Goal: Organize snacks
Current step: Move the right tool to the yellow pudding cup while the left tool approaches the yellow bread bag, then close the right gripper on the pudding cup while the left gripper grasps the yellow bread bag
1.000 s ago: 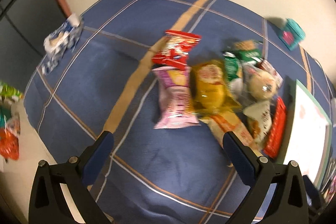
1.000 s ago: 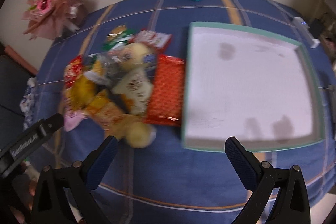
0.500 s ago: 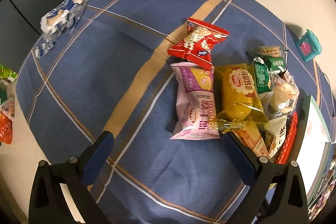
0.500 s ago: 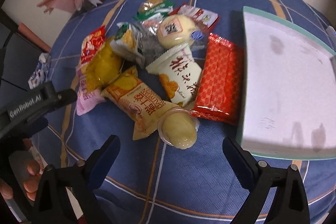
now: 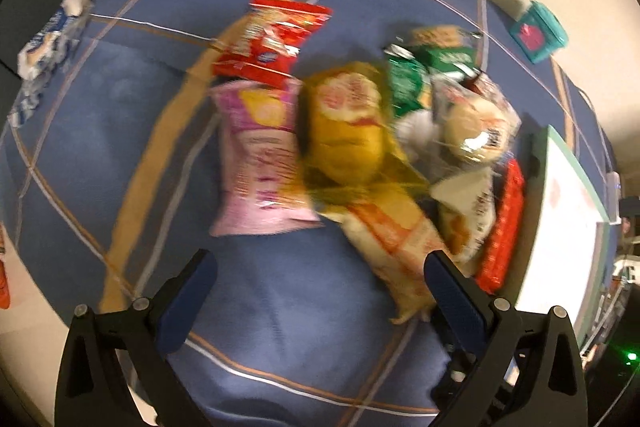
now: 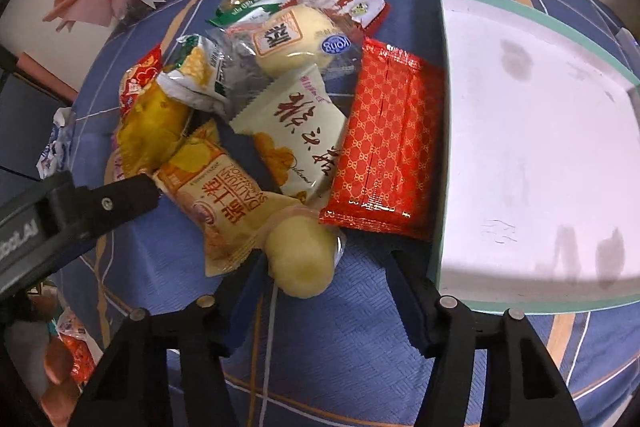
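Nearest us, our right gripper (image 6: 324, 291) points down with jaws closing around a pale yellow bun (image 6: 302, 259), pads not yet pressing it. Our left gripper (image 5: 320, 287) hangs with jaws wide and empty over the blue table (image 5: 100, 131). Beyond lies the snack pile: an orange packet (image 6: 212, 203), a red packet (image 6: 384, 151). Just beside it sits the white tray (image 6: 532, 147).

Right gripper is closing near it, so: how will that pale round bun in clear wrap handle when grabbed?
The pale bun looks soft and puffy, so it probably squashes under firm jaws. Its clear wrap is glossy, likely slippery. Its rounded shape may roll on the blue cloth. The right gripper is closing with the bun between its jaws.
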Demonstrator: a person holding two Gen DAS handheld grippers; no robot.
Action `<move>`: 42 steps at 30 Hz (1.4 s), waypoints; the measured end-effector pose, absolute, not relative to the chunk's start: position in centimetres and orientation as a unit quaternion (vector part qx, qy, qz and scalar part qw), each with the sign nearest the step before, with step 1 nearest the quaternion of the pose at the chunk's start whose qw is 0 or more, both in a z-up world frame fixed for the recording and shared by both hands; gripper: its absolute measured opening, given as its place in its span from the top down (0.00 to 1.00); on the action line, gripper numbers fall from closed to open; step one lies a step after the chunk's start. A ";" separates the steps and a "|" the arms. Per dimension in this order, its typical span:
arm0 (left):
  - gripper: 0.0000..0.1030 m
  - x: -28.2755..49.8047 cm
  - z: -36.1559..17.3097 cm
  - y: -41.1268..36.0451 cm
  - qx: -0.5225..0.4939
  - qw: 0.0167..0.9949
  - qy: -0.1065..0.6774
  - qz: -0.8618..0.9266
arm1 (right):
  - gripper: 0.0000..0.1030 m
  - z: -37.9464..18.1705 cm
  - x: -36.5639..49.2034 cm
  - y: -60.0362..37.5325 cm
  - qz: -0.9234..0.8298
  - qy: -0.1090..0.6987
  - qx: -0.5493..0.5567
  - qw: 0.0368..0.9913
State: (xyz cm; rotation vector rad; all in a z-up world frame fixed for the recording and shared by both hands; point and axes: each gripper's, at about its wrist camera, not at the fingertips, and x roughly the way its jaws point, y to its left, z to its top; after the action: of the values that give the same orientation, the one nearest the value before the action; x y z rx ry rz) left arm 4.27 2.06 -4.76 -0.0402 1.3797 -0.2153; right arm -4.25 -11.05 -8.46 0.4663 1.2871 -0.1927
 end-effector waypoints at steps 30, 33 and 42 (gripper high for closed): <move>0.29 5.9 -9.3 -2.5 0.007 0.727 0.682 -0.073 | 0.37 -9.4 -3.3 -10.1 -0.077 0.607 0.184 0.770; 0.29 6.0 -9.8 -1.8 0.009 0.726 0.684 -0.072 | 0.37 -9.7 -2.9 -9.3 -0.077 0.611 0.161 0.772; 0.29 6.1 -11.0 -1.4 0.012 0.723 0.687 -0.074 | 0.35 -10.3 -2.0 -6.3 -0.082 0.615 0.097 0.778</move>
State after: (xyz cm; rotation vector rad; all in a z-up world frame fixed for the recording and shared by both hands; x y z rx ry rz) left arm 6.13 -1.43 -11.03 0.0255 1.5165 -0.1625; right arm -1.99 -6.27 -10.34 0.2089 1.3293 -0.1783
